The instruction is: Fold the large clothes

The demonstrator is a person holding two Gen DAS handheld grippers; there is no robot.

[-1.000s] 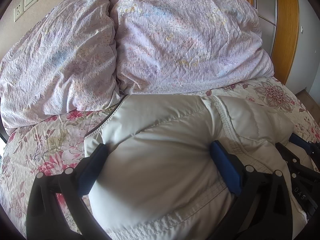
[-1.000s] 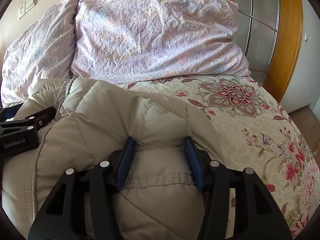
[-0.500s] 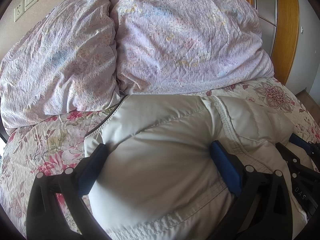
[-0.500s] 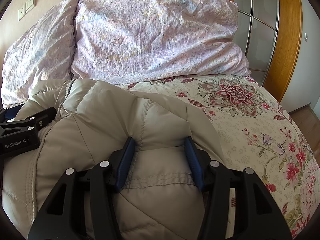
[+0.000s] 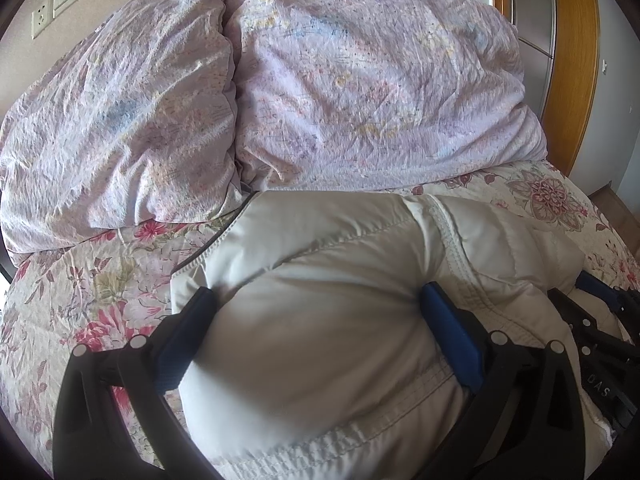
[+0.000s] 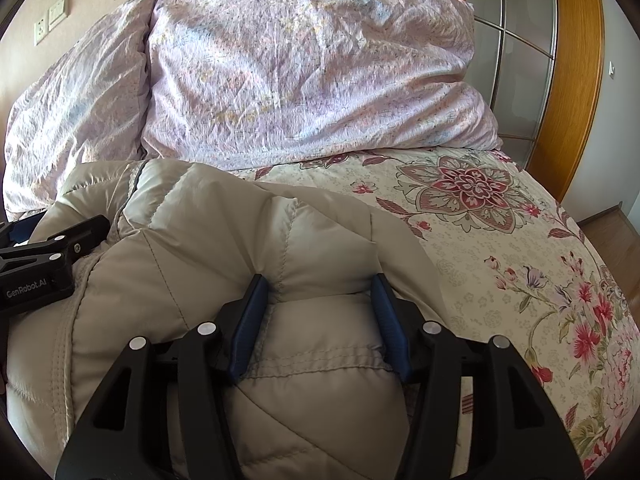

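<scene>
Floral bedding (image 6: 500, 264) was spread beneath both claws, and two rumpled lilac pillows (image 5: 360, 80) were propped against the wall beyond the fingertips. Wooden door framing with frosted panes (image 6: 516, 64) was seen past the right-hand pillow, and wall sockets (image 5: 44, 20) were visible up and to the left of the left claw.

A puffy beige down jacket (image 5: 320, 320) was bunched on the bed directly under and between the fingers of both claws, its far edge lying just short of the pillows. From the left wrist view, a zipper edge was seen running along the jacket's far-left border.

The left gripper (image 5: 316, 300) was spread wide, a thick mound of quilted padding being pressed between its blue pads (image 5: 452, 340); fabric was touched by both pads. The right gripper (image 6: 318, 286) was set at a narrower spread, and a stitched fold of the same jacket (image 6: 320, 340) was pinched between its pads (image 6: 248, 320), the padding bulging up between them.

Each claw was seen in the other's view: the right one just beyond the left claw's right finger, the left one resting on the jacket off to the left of the right claw.
</scene>
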